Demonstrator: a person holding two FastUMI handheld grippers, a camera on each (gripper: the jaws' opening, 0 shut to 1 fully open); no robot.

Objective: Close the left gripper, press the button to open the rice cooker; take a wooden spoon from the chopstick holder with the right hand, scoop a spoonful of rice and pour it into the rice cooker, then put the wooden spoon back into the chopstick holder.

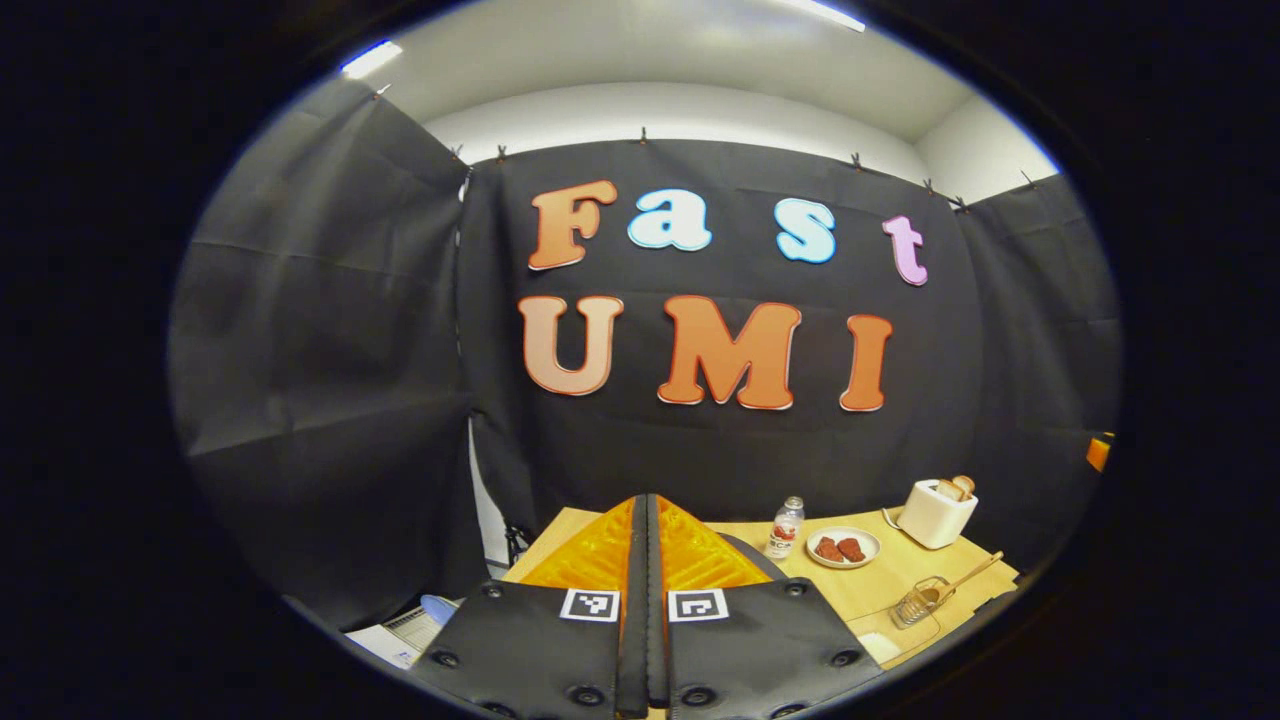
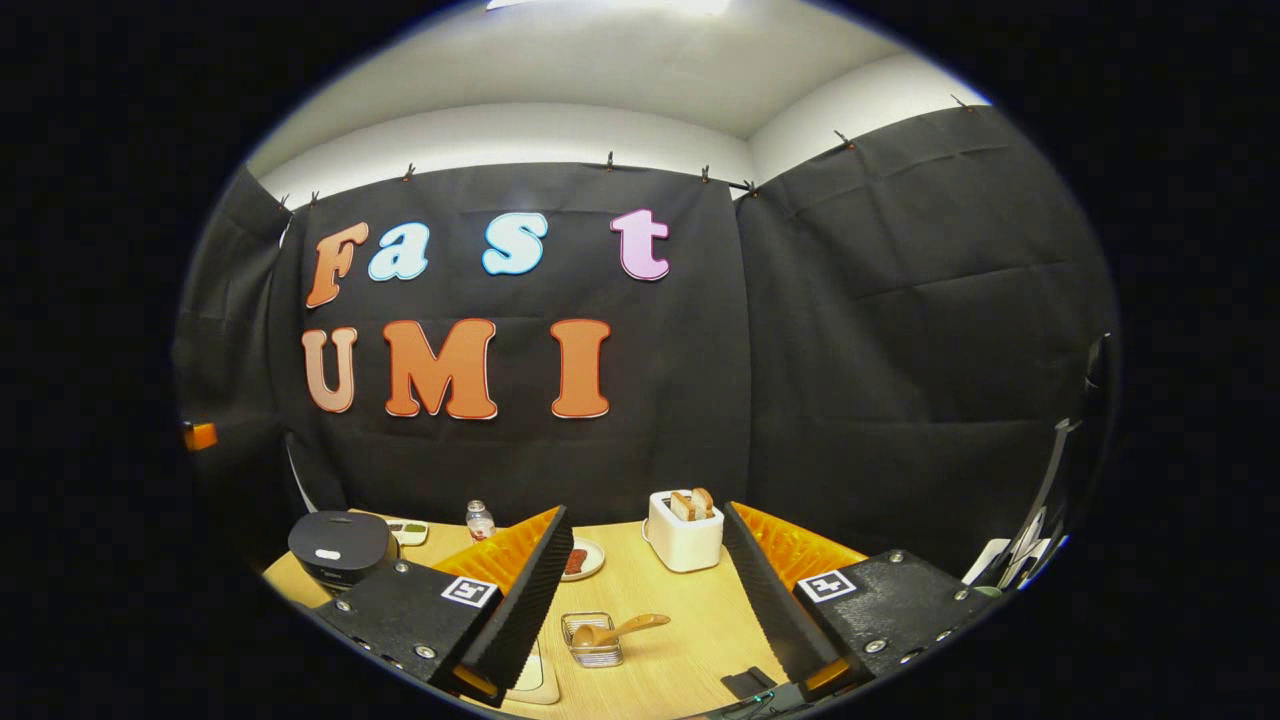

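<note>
The wooden table (image 2: 690, 630) runs across the lower part of the right gripper view, its far edge against the black cloth wall and its bare middle open between the things on it. In the left gripper view the same table (image 1: 850, 590) shows to the right of the fingers, with its right edge near the wire holder.

The rice cooker (image 2: 340, 548) sits at the table's left end in the right gripper view, lid down, close to the left edge. The toaster (image 2: 684, 530) stands at the back near the wall, with bread in its slots; in the left gripper view the toaster (image 1: 936, 510) is at the far right corner.

The left gripper (image 1: 645, 560) has its two fingers pressed together with nothing between them, raised above the table's left part. The right gripper (image 2: 650, 590) stands wide apart, holding nothing, with the open table between its fingers.

The chopstick holder (image 2: 590, 640), a small wire basket, sits between the right gripper's fingers, well apart from the toaster. The wooden spoon (image 2: 620, 630) rests in it, handle leaning out to the right. In the left gripper view the chopstick holder (image 1: 915, 603) and wooden spoon (image 1: 965, 578) lie near the table's right edge.

A plate (image 1: 843, 547) with dark red pieces and a small bottle (image 1: 786, 527) stand side by side toward the back.
</note>
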